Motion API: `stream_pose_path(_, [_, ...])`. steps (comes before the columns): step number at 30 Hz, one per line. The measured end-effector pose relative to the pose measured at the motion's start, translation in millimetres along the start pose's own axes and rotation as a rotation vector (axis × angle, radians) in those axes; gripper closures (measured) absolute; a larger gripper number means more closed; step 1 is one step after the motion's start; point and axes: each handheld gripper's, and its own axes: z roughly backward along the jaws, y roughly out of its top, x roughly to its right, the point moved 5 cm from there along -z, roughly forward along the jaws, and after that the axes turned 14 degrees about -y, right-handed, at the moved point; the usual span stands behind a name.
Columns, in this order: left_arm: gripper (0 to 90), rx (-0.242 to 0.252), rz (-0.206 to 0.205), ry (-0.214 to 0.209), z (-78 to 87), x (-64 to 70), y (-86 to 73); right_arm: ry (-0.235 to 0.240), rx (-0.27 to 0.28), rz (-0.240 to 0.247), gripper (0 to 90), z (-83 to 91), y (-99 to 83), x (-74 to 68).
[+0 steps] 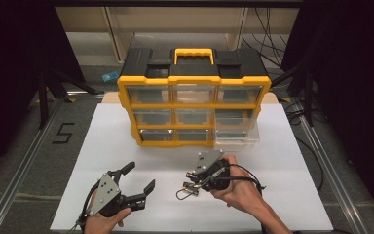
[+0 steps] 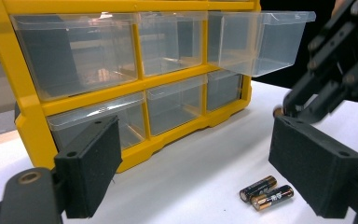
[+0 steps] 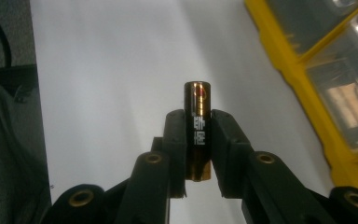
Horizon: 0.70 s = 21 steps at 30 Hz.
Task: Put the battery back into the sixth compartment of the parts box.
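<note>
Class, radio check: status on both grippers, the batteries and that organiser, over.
Right gripper shut on one battery. Left gripper open, idle. Two batteries lie on white table. Drawer of organiser open, path clear.

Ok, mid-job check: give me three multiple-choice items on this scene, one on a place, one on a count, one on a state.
1. Where is the open drawer?
A. organizer's right column
B. left column
C. centre column

2. How many batteries lie on the table?
A. none
B. two
C. five

3. What state is the right gripper in?
A. open and empty
B. shut on a cable
C. shut on a battery

Answers:
1 A, the drawer sticks out at the right of the organizer in the high view.
2 B, two batteries lie side by side in the left gripper view.
3 C, its jaws clamp a battery.
</note>
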Motion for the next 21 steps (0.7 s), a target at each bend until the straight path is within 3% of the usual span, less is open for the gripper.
stream_pose_path(13, [16.4,0.0,-0.001,0.0,-0.1,-0.2,-0.2,-0.051,0.097,-0.055,76.8,24.4,14.8,24.0])
stream_pose_path(21, [16.4,0.001,0.001,-0.001,-0.1,-0.1,-0.1,-0.115,0.182,-0.1,76.8,49.6,22.9,52.3])
